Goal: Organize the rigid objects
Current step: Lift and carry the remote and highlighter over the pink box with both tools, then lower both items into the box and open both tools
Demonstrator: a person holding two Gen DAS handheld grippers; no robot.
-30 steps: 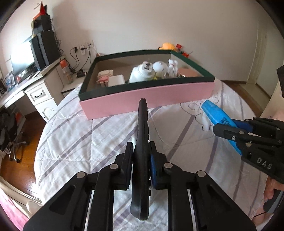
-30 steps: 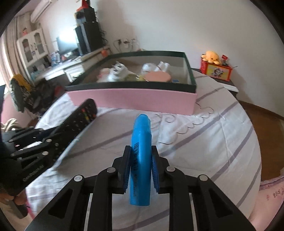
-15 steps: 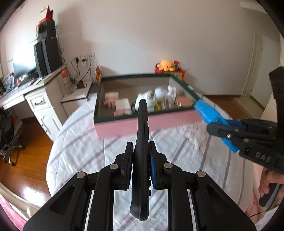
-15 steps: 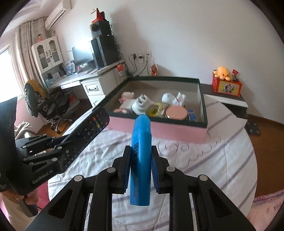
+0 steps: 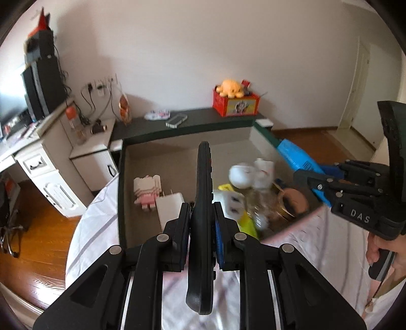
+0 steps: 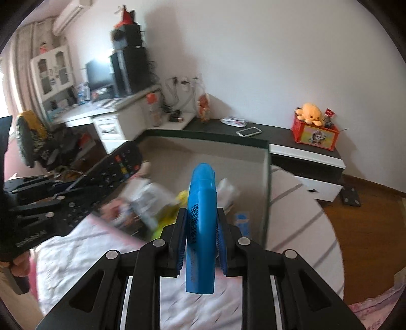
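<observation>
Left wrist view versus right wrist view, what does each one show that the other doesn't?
Only the left wrist view shows the pink block figure and the white charger in the box. Only the right wrist view shows the air conditioner and the white cabinet. Both show the box, the black remote, the blue object, the orange plush and the phone.

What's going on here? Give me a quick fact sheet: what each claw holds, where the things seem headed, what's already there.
left gripper: shut on black remote control
right gripper: shut on blue flat case
likely destination: pink box with dark green rim, on the bed
already inside: white charger, blocky pink figure, other blurred items
</observation>
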